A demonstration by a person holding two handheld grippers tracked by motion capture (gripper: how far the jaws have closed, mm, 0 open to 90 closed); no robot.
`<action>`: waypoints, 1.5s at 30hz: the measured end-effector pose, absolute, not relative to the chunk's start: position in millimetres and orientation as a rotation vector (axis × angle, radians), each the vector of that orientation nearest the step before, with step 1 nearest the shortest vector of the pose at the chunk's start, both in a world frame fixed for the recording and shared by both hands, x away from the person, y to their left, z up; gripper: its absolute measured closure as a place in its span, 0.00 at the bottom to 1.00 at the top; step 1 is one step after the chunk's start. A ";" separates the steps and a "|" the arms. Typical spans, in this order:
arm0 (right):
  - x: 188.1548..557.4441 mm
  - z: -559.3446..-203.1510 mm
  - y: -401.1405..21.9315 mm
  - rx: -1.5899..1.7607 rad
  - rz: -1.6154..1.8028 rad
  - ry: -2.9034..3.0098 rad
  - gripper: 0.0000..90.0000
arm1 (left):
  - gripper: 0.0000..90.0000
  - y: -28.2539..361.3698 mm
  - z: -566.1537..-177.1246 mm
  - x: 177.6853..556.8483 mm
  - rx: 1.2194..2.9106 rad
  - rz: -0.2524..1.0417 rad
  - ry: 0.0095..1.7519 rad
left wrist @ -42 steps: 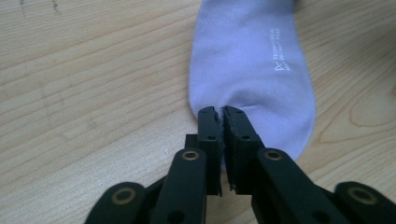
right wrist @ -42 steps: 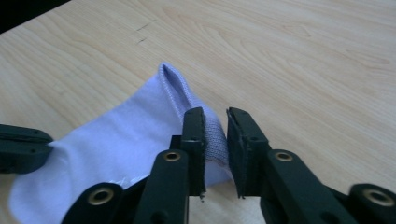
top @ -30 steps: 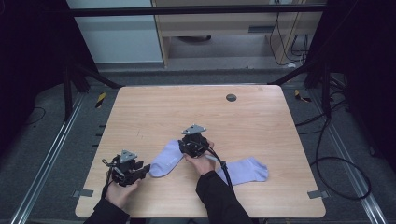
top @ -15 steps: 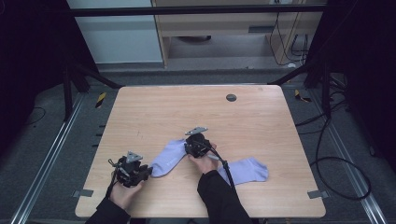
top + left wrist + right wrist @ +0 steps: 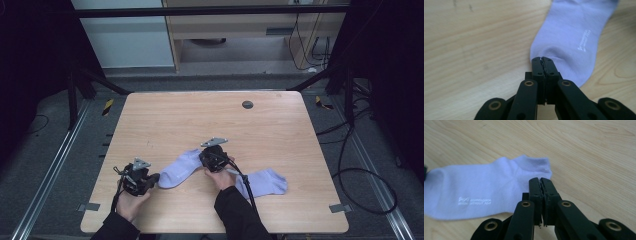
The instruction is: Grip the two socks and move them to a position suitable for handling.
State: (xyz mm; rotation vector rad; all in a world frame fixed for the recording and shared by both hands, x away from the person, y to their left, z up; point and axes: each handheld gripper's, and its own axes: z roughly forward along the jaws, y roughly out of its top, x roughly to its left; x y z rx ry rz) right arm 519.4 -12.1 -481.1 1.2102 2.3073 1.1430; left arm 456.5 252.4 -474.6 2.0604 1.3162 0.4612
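Left gripper view shows the left gripper (image 5: 543, 60) with its jaws having just closed, pinching the rounded toe end of a lilac sock (image 5: 571, 37); the sock stretches away ahead of the tips and to their right, flat on the tabletop (image 5: 474, 37). Right gripper view shows the right gripper (image 5: 540, 181), jaws likewise just closed, clamped on the sock's (image 5: 486, 187) cuff edge, with the rest of it lying to the left of the tips. High view shows both hands at the near edge, the held sock (image 5: 180, 167) spanning between the two grippers, and a second sock (image 5: 265, 182) just right of the right gripper (image 5: 212, 157).
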 end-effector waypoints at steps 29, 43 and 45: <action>482.5 -458.1 -53.2 1.246 1.210 2.256 0.67 | 0.68 261.6 -454.7 463.8 1.929 0.535 1.314; 464.0 -433.1 -136.9 1.259 1.181 2.171 0.56 | 0.54 222.3 -438.4 449.9 1.945 0.489 1.197; 459.0 -433.0 -152.6 1.278 1.170 2.152 0.55 | 0.54 212.3 -437.4 449.1 1.955 0.481 1.174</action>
